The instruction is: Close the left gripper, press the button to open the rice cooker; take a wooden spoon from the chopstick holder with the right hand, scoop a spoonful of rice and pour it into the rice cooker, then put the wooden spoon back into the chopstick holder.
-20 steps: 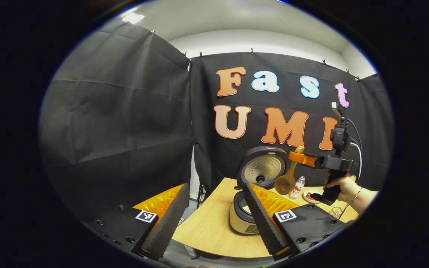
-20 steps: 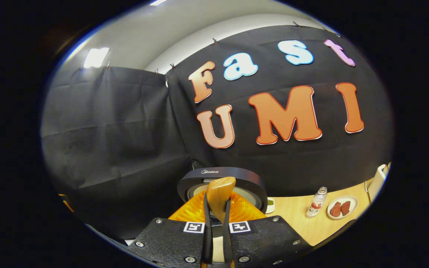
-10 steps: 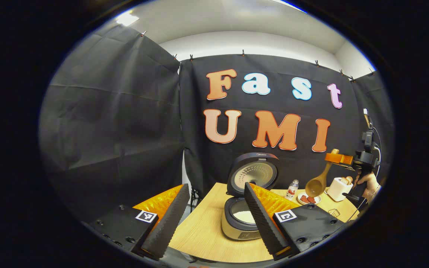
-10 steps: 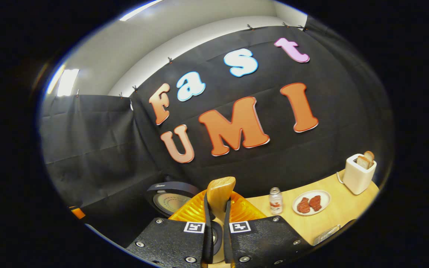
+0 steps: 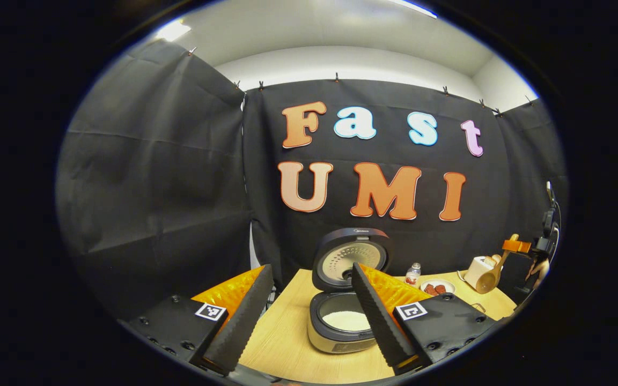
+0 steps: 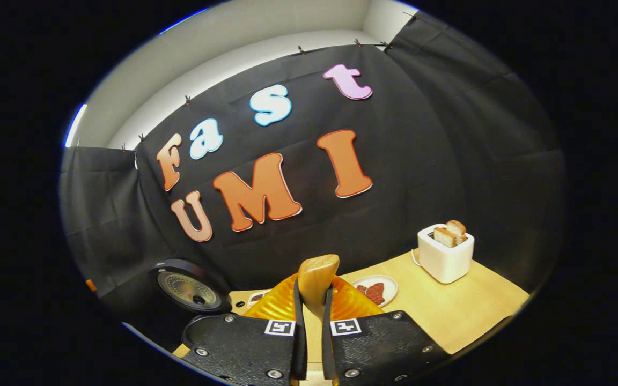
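Observation:
In the left gripper view the rice cooker [image 5: 341, 327] stands open on the table, lid [image 5: 349, 260] upright, with white rice in its pot. My left gripper [image 5: 309, 321] is open and holds nothing, low in front of the cooker. Far to the right, my right gripper [image 5: 517, 246] holds the wooden spoon [image 5: 488, 277], whose bowl hangs down beside the toaster. In the right gripper view my right gripper [image 6: 311, 305] is shut on the spoon's handle [image 6: 317, 276], which stands up between the fingers. The cooker's lid [image 6: 188, 289] shows at the lower left.
A white toaster [image 6: 443, 252] with bread slices stands at the table's [image 6: 464, 311] far right. A plate [image 6: 389, 284] of red food lies between toaster and cooker. A small bottle [image 5: 412, 273] stands behind the cooker. A hand [image 5: 538, 266] grips the right gripper's handle.
My right gripper has carried the spoon away from above the cooker, rightward and down toward the toaster. The left gripper stays open, with the cooker now more fully in view.

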Motion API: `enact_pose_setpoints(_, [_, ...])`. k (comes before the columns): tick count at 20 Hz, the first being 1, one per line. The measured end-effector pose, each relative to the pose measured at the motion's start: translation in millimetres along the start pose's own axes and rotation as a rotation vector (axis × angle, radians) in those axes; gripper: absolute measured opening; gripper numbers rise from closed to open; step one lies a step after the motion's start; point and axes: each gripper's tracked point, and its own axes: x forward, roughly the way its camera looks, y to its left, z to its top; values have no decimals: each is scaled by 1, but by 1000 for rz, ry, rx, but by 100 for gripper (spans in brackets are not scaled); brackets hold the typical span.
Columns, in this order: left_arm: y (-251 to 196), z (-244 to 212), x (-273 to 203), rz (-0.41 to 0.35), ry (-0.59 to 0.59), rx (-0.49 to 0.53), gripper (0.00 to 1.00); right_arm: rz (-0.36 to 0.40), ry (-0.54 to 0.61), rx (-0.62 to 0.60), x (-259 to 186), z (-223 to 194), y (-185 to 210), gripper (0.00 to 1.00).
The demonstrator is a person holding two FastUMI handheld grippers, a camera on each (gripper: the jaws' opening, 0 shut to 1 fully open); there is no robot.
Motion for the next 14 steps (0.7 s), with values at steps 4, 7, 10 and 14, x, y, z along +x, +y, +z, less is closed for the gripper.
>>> enact_pose_setpoints(4, [-9, -3, 5, -15, 20, 4, 99, -86, 31, 29, 2, -29, -53, 10])
enact_pose_setpoints(7, [-12, -5, 10, -8, 29, 17, 99, -139, 68, 38, 12, -60, -85, 10])
enact_pose_setpoints(10, [-14, -11, 14, 2, 48, 26, 97, -175, 102, 53, 22, -93, -106, 10])
enact_pose_setpoints(14, [-18, -21, 17, 11, 81, 44, 99, -185, 131, 71, 33, -128, -117, 10])
